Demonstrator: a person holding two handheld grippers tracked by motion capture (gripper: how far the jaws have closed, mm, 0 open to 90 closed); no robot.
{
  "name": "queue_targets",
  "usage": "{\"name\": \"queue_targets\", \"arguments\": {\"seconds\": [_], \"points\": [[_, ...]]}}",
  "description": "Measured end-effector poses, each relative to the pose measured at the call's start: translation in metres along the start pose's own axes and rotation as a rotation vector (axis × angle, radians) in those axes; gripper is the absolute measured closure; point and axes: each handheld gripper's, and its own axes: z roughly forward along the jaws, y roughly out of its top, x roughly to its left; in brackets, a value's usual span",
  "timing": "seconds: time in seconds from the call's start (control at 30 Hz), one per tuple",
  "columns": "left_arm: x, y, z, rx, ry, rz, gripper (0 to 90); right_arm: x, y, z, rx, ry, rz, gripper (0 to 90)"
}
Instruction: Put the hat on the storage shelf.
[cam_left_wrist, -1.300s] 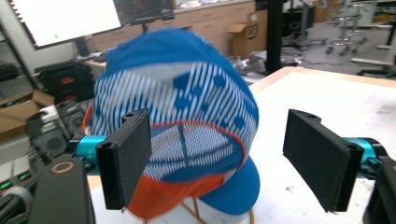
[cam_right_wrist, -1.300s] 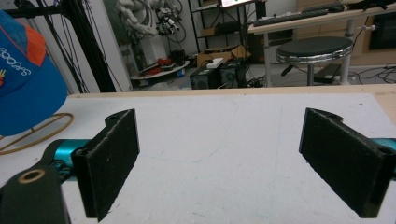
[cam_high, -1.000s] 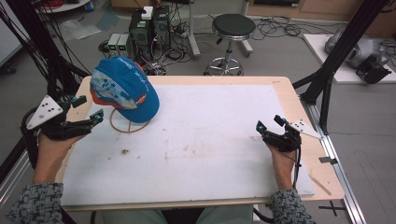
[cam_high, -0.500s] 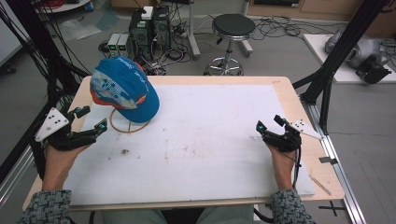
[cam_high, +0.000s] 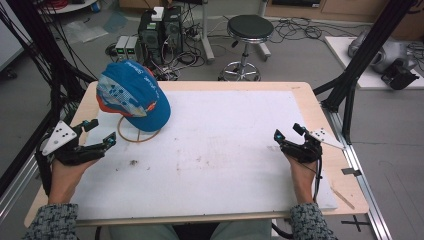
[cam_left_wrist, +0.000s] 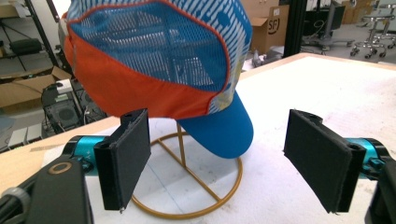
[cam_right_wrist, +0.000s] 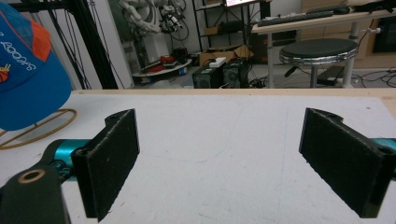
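Observation:
A blue and orange cap (cam_high: 133, 97) hangs on a gold wire stand (cam_high: 138, 135) at the table's far left. In the left gripper view the cap (cam_left_wrist: 159, 56) shows its mesh back and blue brim above the stand's ring (cam_left_wrist: 196, 205). My left gripper (cam_high: 100, 134) is open at the table's left edge, a short way in front of the stand, nothing between its pads (cam_left_wrist: 126, 158). At the right edge my right gripper (cam_high: 288, 132) rests open and empty. Its own view has the cap (cam_right_wrist: 28, 79) at far left.
A white mat (cam_high: 210, 150) covers the wooden table (cam_high: 310, 100). Beyond the far edge stand a black stool (cam_high: 249, 30) and computer boxes (cam_high: 160, 25) with cables. Black frame posts (cam_high: 350, 85) rise beside both table ends.
My left gripper has drawn back toward the near left of the table, away from the cap stand. The right gripper has stayed still.

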Motion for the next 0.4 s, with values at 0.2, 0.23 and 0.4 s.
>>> {"name": "queue_targets", "arguments": {"seconds": [0.2, 0.23, 0.4], "points": [[-0.0006, -0.0033, 0.0014, 0.009, -0.005, -0.007, 23.0, 0.0, 0.0, -0.0001, -0.002, -0.001, 0.001, 11.3], [-0.0009, -0.0037, 0.0017, 0.009, -0.008, -0.007, 23.0, 0.0, 0.0, 0.0, -0.002, -0.001, 0.0, 11.3], [-0.0014, -0.0047, 0.0034, 0.014, -0.012, -0.008, 23.0, 0.0001, 0.0001, -0.0005, -0.003, 0.001, -0.001, 11.3]]}}
